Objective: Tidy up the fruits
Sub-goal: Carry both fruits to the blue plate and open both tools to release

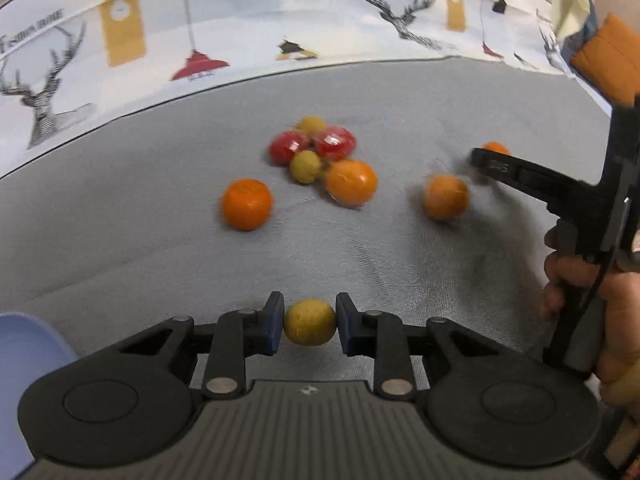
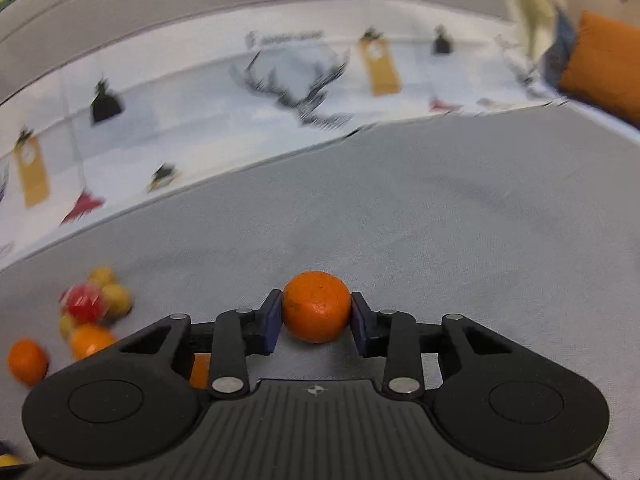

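Note:
My left gripper (image 1: pixel 310 322) is shut on a small yellow-green fruit (image 1: pixel 310 323) above the grey cloth. My right gripper (image 2: pixel 316 312) is shut on an orange (image 2: pixel 317 306); it also shows at the right of the left wrist view (image 1: pixel 486 158), with the held orange (image 1: pixel 496 148) peeking behind its finger. A pile of red, yellow and orange fruits (image 1: pixel 320 156) lies in the middle of the cloth, with loose oranges to its left (image 1: pixel 246 204) and right (image 1: pixel 446 196). The pile also shows at the lower left of the right wrist view (image 2: pixel 90 308).
A grey cloth (image 1: pixel 360 248) covers the surface. A white printed fabric (image 1: pixel 240 40) with deer and lamps runs along the back. A light blue container rim (image 1: pixel 28 344) shows at lower left. An orange cushion (image 1: pixel 608 56) sits at far right.

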Demonstrator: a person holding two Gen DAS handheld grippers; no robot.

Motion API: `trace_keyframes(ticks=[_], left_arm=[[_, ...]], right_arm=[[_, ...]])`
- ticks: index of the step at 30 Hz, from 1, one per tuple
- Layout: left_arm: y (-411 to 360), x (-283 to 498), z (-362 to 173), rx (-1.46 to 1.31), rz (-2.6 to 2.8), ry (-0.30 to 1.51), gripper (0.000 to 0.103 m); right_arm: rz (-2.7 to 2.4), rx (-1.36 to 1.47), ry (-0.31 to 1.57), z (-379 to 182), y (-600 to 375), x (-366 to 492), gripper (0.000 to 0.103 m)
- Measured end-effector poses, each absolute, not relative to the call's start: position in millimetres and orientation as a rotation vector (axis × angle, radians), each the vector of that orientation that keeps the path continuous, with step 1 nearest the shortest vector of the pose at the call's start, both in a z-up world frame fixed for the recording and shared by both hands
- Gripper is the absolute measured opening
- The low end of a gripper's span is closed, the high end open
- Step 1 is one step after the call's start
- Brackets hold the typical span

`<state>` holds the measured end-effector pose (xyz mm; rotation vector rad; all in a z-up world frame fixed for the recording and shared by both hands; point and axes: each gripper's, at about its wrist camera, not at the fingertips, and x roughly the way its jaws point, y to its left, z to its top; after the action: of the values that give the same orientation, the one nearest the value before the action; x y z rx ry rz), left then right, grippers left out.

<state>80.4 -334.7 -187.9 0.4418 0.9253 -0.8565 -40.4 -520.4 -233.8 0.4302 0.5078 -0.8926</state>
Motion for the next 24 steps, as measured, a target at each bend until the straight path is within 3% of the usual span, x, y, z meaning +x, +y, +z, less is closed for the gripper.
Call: trace_keyframes(ticks=[6,11,16,24], left_arm=[[-293.8,85.0,-141.9,0.415,-0.809,1.026,0.031],[-236.6,72.3,-89.2,0.382,-0.783,0.979,0.031],[-188.0,54.9,-47.4,0.336,-0.754,1.0,0.031],[-116.7,19.8,-11.8,0.314,-0.707,0.969,0.031]], right_arm=[[-1.04,0.368,0.482,-226.2,-528.1,-59.1,0.037],[-1.103,0.355,0.424,-190.7,-512.8,-93.1,0.037],[-0.917,0.38,0.356,-133.8,-442.9,-124.4,0.037],[-0.509,0.456,0.449,-76.2,-312.2,-133.1,0.037]])
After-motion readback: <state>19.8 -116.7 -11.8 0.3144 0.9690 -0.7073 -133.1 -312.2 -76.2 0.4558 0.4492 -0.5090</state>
